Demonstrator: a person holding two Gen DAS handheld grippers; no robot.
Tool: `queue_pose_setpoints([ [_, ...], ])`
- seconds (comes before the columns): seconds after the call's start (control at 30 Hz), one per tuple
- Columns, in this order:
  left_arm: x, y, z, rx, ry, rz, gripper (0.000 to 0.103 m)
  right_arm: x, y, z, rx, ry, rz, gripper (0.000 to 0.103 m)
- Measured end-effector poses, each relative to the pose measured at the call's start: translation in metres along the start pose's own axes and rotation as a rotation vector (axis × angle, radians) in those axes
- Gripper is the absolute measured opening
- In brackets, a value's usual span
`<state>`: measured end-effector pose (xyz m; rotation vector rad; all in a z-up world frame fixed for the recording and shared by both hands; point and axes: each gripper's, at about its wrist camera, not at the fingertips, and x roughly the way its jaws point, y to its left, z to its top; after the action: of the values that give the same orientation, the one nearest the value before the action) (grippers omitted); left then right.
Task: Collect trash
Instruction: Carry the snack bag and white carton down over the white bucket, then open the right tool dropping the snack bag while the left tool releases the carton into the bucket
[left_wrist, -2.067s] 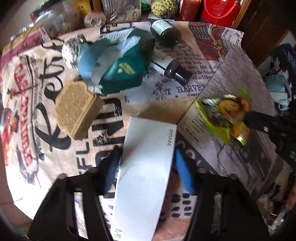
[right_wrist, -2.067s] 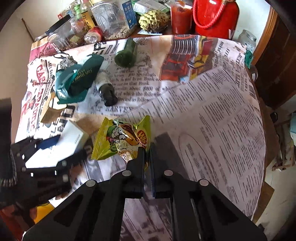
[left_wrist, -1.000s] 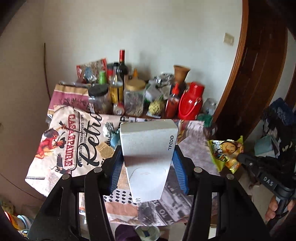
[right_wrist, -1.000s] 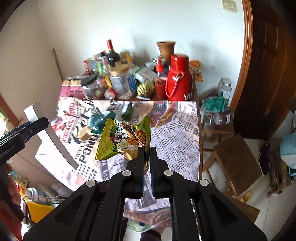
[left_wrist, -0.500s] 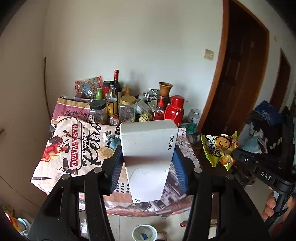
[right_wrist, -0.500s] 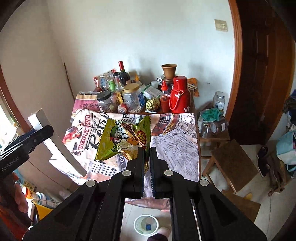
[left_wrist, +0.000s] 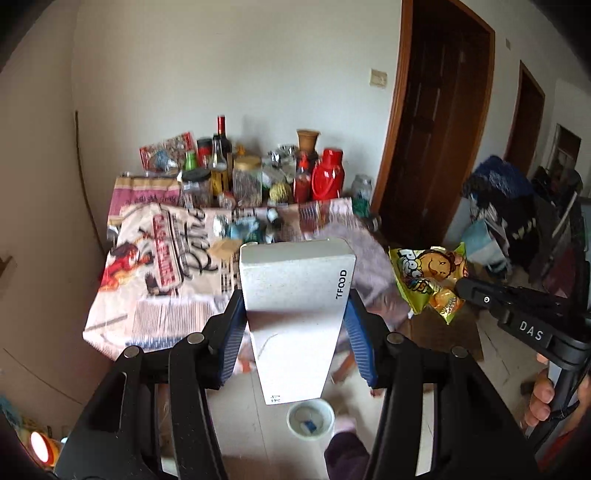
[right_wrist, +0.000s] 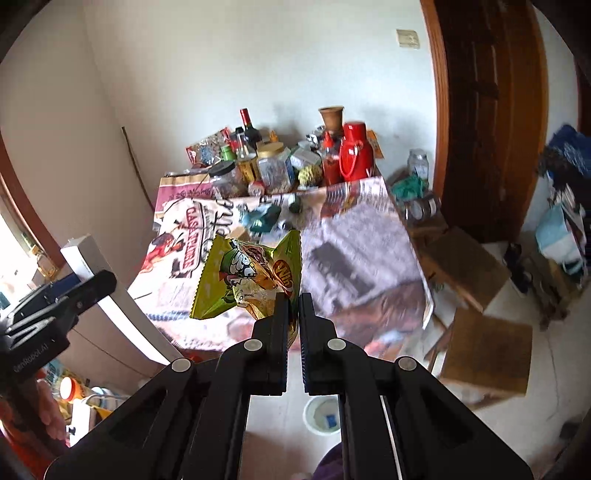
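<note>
White carton (left_wrist: 295, 317) (the one with TFOOD printed down its side) is up in the air, squeezed between the blue pads (left_wrist: 232, 341) of the left gripper (left_wrist: 297, 332), which is closed against both its sides. The green-yellow snack bag (right_wrist: 251, 280) hangs off the right gripper (right_wrist: 291, 317), jaws pinched nearly together on the bag's bottom edge. Both are held out in front of the table (right_wrist: 369, 258), off its near edge, not resting on it. Down on the floor between the two grippers sits a small white bin (right_wrist: 322, 414) with something blue inside. The table's back is packed with bottles, jars and a red thermos (right_wrist: 355, 151).
</note>
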<state>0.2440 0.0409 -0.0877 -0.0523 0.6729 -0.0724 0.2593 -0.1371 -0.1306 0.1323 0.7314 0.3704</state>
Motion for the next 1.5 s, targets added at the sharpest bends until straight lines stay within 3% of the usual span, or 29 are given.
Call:
queue_pose_setpoints([
  [0.33, -0.001, 0.003, -0.045, -0.017, 0.094, -0.052, 0.052, -0.003, 0.012, -0.040, -0.011, 0.098, -0.053, 0.005],
  [0.7, 0.059, -0.008, -0.095, -0.066, 0.266, -0.041, 0.052, 0.050, -0.019, -0.090, -0.022, 0.311, -0.059, 0.005],
  [1.0, 0.145, -0.025, -0.151, -0.080, 0.420, -0.008, 0.052, 0.126, -0.059, -0.138, -0.032, 0.487, -0.046, 0.005],
  [1.27, 0.242, -0.027, -0.218, -0.144, 0.558, 0.011, 0.052, 0.219, -0.098, -0.192, -0.073, 0.636, -0.032, 0.005],
  [1.5, 0.323, -0.018, -0.275, -0.143, 0.605, 0.055, 0.052, 0.309, -0.122, -0.242, -0.088, 0.707, -0.014, 0.005],
])
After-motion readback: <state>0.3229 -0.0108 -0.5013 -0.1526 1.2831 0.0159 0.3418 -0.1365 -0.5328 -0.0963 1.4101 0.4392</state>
